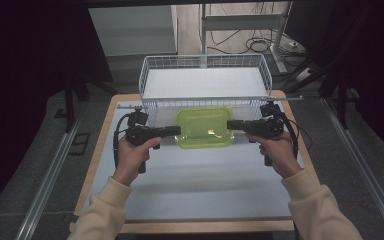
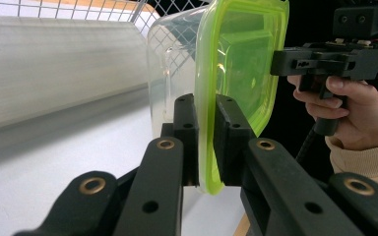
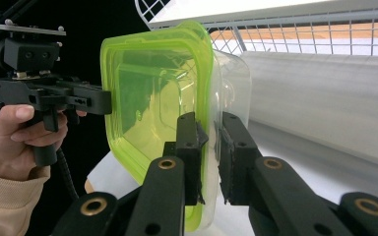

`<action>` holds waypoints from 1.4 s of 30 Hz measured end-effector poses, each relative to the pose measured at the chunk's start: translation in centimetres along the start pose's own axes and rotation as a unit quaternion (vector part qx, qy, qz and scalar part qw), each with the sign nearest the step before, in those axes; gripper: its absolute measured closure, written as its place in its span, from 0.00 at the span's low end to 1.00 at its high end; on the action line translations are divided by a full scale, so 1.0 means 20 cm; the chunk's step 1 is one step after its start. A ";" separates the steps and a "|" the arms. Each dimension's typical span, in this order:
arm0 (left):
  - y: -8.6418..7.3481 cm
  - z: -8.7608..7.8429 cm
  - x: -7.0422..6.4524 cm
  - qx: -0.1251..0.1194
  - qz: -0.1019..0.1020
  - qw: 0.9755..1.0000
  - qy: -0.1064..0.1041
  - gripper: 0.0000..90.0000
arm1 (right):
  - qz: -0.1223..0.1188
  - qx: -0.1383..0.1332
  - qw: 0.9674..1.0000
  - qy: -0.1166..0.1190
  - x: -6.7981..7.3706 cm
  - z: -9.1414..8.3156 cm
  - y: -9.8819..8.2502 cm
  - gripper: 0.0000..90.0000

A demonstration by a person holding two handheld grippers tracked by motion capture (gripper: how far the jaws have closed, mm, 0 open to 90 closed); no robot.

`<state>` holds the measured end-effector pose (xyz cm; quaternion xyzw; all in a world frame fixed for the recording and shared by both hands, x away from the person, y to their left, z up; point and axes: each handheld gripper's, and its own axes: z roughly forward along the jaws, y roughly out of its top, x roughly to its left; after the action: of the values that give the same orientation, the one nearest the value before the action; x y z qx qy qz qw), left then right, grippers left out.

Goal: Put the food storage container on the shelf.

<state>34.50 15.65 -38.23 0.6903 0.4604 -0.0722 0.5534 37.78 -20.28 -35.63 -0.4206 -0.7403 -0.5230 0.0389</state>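
high view: a person seated at a table (image 1: pixel 190 200) with a white top and a wooden edge holds a two-jaw gripper in each hand. the left gripper (image 1: pixel 176 131) and the right gripper (image 1: pixel 230 124) point toward each other and clamp opposite ends of a clear food container with a lime-green lid (image 1: pixel 204 127). the container sits between the two hands, lid upward, just in front of the near wall of a white wire basket (image 1: pixel 150 75) that stands at the far side of the table.

left gripper view: the left gripper (image 2: pixel 205 142) has its two black jaws clenched on the rim of the lime-green lid (image 2: pixel 241 59), one jaw on the lid side and one on the clear tub (image 2: pixel 170 73) side. the right gripper is seen farther off, gripping the opposite rim, with the person's right hand (image 2: pixel 357 110) around its handle.

right gripper view: the right gripper (image 3: pixel 209 152) likewise grasps the container's rim between its jaws, the green lid (image 3: pixel 147 93) to one side and the clear tub (image 3: pixel 234 78) to the other. the left hand (image 3: pixel 19 137) and its gripper hold the far end. the wire basket (image 3: pixel 300 34) lies behind.

no brand, label or writing can be read on the container, the basket or the grippers.
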 end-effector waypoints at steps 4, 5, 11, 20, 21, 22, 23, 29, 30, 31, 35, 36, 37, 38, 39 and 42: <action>0.03 0.01 0.00 0.000 0.002 1.000 0.001 0.91 | 0.002 -0.002 1.000 -0.001 -0.01 0.00 0.02 0.89; 0.04 0.01 -0.01 -0.001 0.001 1.000 0.001 0.91 | 0.002 -0.004 1.000 -0.001 -0.01 0.00 0.03 0.89; 0.10 0.02 -0.02 -0.002 0.000 1.000 -0.002 0.91 | -0.001 -0.011 1.000 -0.005 -0.01 -0.02 0.08 0.89; 0.18 0.00 -0.04 -0.001 0.013 1.000 0.007 0.91 | -0.005 -0.022 1.000 -0.004 -0.01 -0.03 0.14 0.89; 0.19 0.00 -0.04 0.000 0.014 1.000 0.007 0.91 | -0.006 -0.025 1.000 -0.004 -0.01 -0.03 0.15 0.89; 0.20 0.00 -0.04 0.000 0.015 1.000 0.008 0.91 | -0.005 -0.025 1.000 -0.004 -0.01 -0.03 0.15 0.89; 0.21 0.00 -0.04 0.000 0.016 1.000 0.006 0.91 | -0.007 -0.025 1.000 -0.004 -0.01 -0.03 0.16 0.89; 0.24 -0.01 -0.05 -0.004 0.018 1.000 0.007 0.91 | -0.012 -0.029 0.999 -0.006 0.00 -0.04 0.20 0.90; 0.25 -0.01 -0.04 -0.004 0.020 1.000 0.007 0.91 | -0.011 -0.029 1.000 -0.006 0.00 -0.04 0.21 0.90; 0.26 -0.01 -0.04 -0.005 0.017 1.000 0.006 0.91 | -0.011 -0.029 1.000 -0.006 0.00 -0.04 0.21 0.89; 0.29 -0.01 -0.05 -0.008 0.020 1.000 0.010 0.91 | -0.009 -0.029 1.000 -0.005 0.00 -0.03 0.24 0.89; 0.29 -0.02 -0.05 -0.007 0.020 1.000 0.011 0.91 | -0.008 -0.030 1.000 -0.004 0.00 -0.03 0.25 0.89; 0.29 -0.02 -0.05 -0.007 0.020 1.000 0.011 0.91 | -0.008 -0.030 1.000 -0.004 0.00 -0.03 0.25 0.89; 0.31 -0.02 -0.05 -0.009 0.021 1.000 0.012 0.91 | -0.006 -0.030 1.000 -0.004 0.00 -0.03 0.26 0.89; 0.32 -0.02 -0.05 -0.007 0.024 1.000 0.013 0.91 | -0.007 -0.029 1.000 -0.004 0.00 -0.03 0.27 0.89; 0.34 -0.01 -0.05 -0.007 0.024 1.000 0.015 0.91 | -0.007 -0.029 1.000 -0.005 -0.01 -0.02 0.29 0.89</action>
<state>38.74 15.58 -32.74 0.6983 0.4523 -0.0456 0.5529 41.60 -20.14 -31.16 -0.4193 -0.7276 -0.5426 0.0195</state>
